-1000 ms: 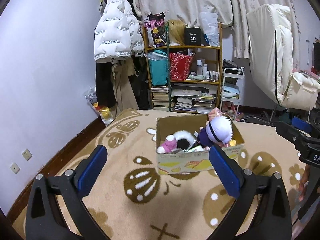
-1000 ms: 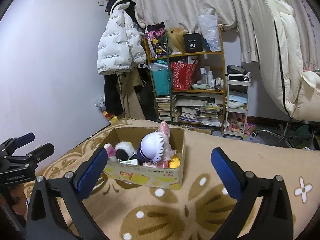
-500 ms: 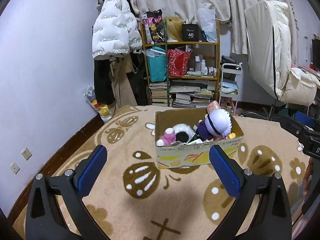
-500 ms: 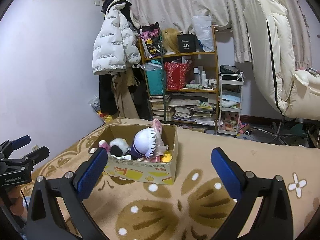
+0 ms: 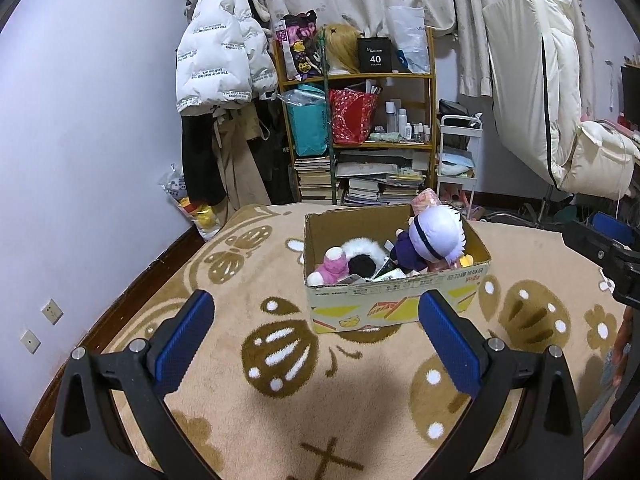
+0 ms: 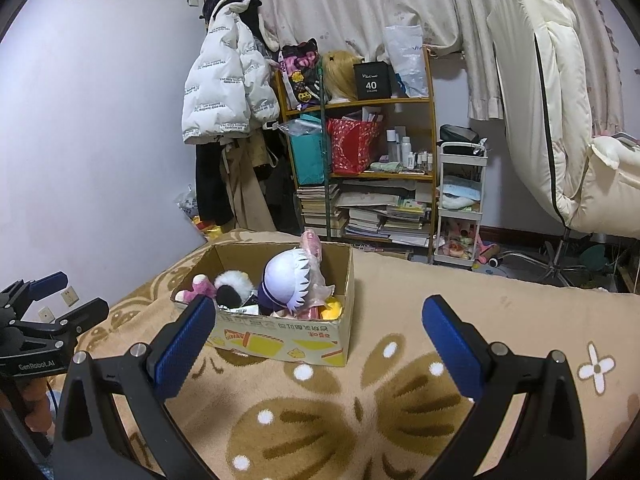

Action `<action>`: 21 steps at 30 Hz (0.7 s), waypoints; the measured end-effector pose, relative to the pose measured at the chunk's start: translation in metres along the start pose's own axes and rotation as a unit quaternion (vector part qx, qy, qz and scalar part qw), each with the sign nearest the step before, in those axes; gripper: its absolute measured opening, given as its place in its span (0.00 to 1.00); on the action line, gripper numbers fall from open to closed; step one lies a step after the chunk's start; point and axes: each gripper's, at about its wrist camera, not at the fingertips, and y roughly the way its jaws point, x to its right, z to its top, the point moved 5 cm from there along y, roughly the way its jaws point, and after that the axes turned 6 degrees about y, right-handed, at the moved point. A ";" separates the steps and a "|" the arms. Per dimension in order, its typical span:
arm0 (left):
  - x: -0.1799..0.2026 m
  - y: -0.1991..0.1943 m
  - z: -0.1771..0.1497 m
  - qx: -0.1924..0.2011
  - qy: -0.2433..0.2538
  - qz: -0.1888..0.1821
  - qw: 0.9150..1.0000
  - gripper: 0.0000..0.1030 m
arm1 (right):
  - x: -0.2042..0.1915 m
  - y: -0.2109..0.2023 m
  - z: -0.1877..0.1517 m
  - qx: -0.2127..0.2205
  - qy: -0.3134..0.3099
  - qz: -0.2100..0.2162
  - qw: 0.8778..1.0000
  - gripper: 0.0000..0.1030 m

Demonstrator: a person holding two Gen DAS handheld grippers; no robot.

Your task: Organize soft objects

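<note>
Patterned rug (image 5: 280,360), left claw (image 5: 316,334) wide, empty

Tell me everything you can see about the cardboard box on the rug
The cardboard box is a brown, open-topped carton with no flaps showing, standing upright on the tan patterned rug. Its near side carries yellow and red printed graphics and a line of text. Inside sit soft toys: a white-haired doll in purple, a pink plush and a black-and-white furry one, with a yellow toy at one corner. Both claws are open and short of it, touching nothing.
</note>
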 end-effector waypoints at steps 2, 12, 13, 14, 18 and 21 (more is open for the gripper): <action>0.000 0.000 0.000 -0.001 0.000 0.001 1.000 0.98 | 0.000 0.000 0.000 0.001 0.001 0.000 1.000 1.00; 0.002 0.002 -0.002 -0.007 0.005 -0.008 1.000 0.98 | 0.004 0.003 -0.001 0.002 0.001 -0.005 1.000 1.00; 0.002 0.003 -0.003 -0.008 0.005 -0.007 1.000 0.98 | 0.005 0.004 -0.002 0.001 0.001 -0.007 1.000 1.00; 0.002 0.003 -0.003 -0.008 0.008 -0.005 1.000 0.98 | 0.006 0.005 -0.002 0.001 0.001 -0.010 1.000 1.00; 0.001 0.002 -0.004 -0.006 0.009 -0.006 1.000 0.98 | 0.008 0.004 -0.003 0.002 0.001 -0.012 1.000 1.00; 0.000 0.002 -0.004 -0.007 0.008 -0.004 1.000 0.98 | 0.008 0.004 -0.003 0.002 0.000 -0.012 1.000 1.00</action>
